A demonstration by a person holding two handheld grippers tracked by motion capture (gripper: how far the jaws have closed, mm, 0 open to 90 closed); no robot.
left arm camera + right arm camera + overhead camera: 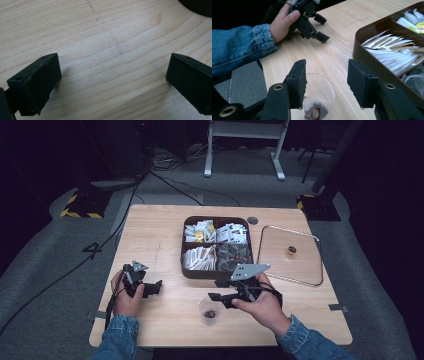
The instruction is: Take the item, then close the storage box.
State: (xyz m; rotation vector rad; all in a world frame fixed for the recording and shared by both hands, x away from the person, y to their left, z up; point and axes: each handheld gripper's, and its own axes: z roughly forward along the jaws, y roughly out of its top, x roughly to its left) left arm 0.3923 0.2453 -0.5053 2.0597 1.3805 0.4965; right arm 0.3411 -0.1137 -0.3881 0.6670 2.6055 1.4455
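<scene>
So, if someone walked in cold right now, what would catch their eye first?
Probably the brown compartment box at the table's middle, crammed with white sachets. Next, the clear plastic cup near the front edge with a tea bag in it, the right gripper poised open just above. The glass lid lies flat right of the box.

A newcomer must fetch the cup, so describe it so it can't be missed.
Start at the wooden table and find the dark brown compartment box of packets at its middle. Nearer the person's edge stands a small clear plastic cup, just below the right hand-held gripper. It is the one see-through cup, with a dark tea bag inside.
</scene>
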